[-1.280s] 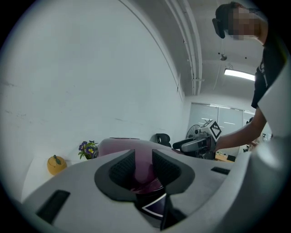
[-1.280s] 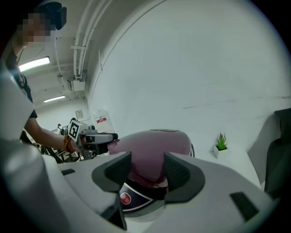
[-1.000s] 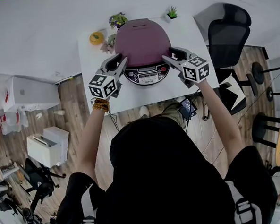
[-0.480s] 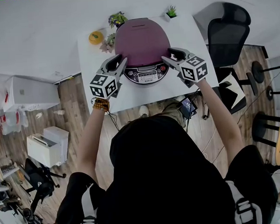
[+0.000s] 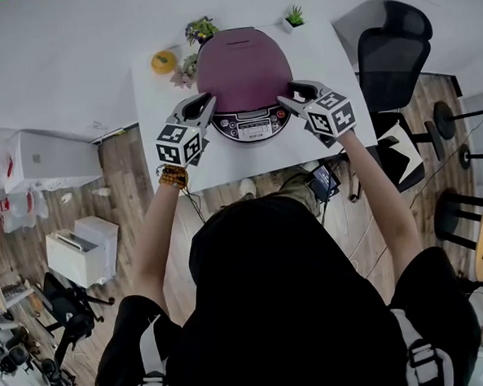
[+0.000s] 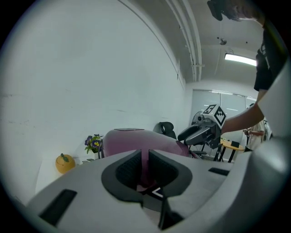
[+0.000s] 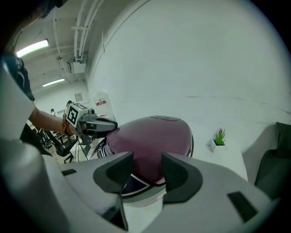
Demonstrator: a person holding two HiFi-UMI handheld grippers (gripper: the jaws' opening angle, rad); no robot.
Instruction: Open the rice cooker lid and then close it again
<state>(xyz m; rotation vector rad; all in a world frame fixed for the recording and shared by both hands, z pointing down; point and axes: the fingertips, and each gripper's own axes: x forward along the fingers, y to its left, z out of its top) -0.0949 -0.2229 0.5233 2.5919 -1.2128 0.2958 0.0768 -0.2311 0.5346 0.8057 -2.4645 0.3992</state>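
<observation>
Now the rice cooker (image 5: pixel 245 74) sits at the back middle of the white surface (image 5: pixel 223 161). Its purple lid (image 7: pixel 154 136) is down. The control panel (image 5: pixel 251 127) at its front faces the person.

The person reaches both arms out ahead, one to each side of the cooker. Both arms are long and nearly straight. They lean in a little, so the two tools point at the cooker's front corners.

The left tongs (image 5: pixel 207 104) are at the left front edge of the lid and point only a little downward. Their jaws are closing, and just a thin gap is left. The purple lid shows through that gap. I cannot tell if the pads touch it. A bead bracelet (image 5: pixel 174 179) is on that wrist, and the forearm is bare.

The right tongs (image 5: pixel 289 102) are at the right front edge of the lid and tip down more steeply. Their jaws are wide apart. The lid's rounded side fills the space between them, but the pads do not press on it.

A yellow fruit-shaped thing (image 5: pixel 163 61) and a pot of flowers (image 5: pixel 201 29) stand at the back left of the surface. A small green plant (image 5: pixel 295 18) stands at the back right. A black office chair (image 5: pixel 390 52) is just beside the surface on the right.
</observation>
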